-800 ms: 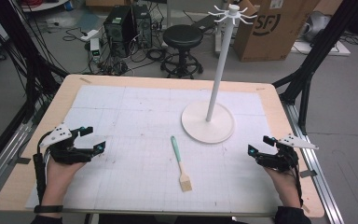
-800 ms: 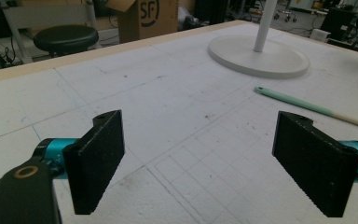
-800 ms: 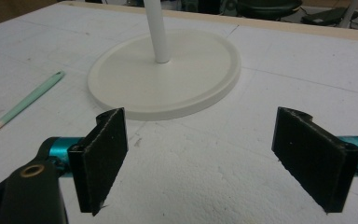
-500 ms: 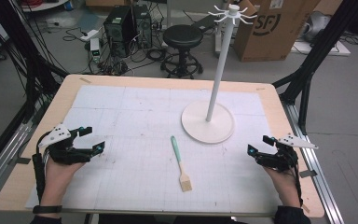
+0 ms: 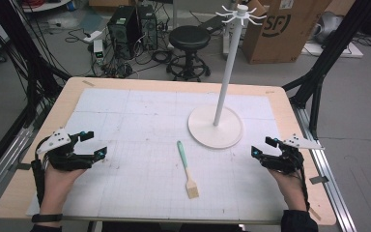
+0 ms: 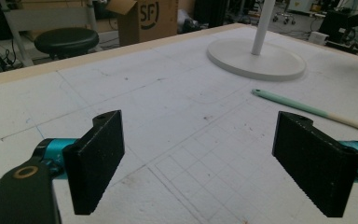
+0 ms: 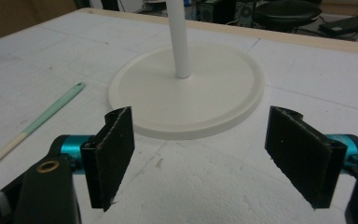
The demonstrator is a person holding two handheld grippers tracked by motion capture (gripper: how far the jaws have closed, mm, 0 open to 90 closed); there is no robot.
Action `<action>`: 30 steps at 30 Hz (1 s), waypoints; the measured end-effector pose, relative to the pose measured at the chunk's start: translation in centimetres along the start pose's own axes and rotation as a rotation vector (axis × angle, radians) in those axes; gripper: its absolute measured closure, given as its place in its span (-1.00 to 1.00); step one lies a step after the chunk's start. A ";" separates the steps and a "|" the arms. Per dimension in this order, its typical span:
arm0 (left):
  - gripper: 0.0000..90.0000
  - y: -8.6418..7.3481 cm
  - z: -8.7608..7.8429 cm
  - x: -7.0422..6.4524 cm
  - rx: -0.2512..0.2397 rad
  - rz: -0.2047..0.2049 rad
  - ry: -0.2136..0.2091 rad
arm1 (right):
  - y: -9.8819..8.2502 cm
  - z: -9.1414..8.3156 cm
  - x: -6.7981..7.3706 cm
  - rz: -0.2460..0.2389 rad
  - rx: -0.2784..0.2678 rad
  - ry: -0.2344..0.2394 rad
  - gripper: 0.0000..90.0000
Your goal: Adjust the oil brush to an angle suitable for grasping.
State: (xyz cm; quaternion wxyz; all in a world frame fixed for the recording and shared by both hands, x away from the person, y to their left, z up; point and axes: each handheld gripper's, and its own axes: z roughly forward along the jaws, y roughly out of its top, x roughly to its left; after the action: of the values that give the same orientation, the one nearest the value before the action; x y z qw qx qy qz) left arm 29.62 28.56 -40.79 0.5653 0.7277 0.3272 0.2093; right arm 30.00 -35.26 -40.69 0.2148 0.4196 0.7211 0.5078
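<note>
Near the counter's (image 5: 125, 96) front edge, the left hand-held gripper (image 5: 91, 144) and the right hand-held gripper (image 5: 263, 147) rest with jaws wide, holding nothing. Between them lies the brush (image 5: 187, 169), flat, touching neither. Farther back stands the white stand (image 5: 216, 126).

The left hand-held gripper (image 5: 91, 145) has shifted slightly toward the table's (image 5: 280, 101) near edge

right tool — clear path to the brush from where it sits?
Probably yes. The right tool is open, and bare mat lies between it and the brush. The stand's base sits farther back, off that line.
</note>
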 end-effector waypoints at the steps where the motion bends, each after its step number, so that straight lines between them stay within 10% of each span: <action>1: -0.61 0.0 0.0 0.0 -0.002 -0.002 0.000 | 0.1 0.2 0.2 -0.006 0.005 0.022 -0.36; 20: -0.60 0.0 0.1 0.0 -0.003 -0.006 -0.016 | 1.6 5.9 4.2 -0.110 0.072 0.192 0.78; 30: -0.59 0.0 0.2 -0.1 0.002 -0.006 -0.026 | 2.0 9.5 6.5 -0.153 0.133 0.276 0.99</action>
State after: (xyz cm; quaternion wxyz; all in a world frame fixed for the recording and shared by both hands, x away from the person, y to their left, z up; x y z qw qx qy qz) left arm 29.65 28.34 -40.88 0.5692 0.7301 0.3222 0.1979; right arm 34.11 -24.42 -41.86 0.1234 0.3031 0.8055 0.4941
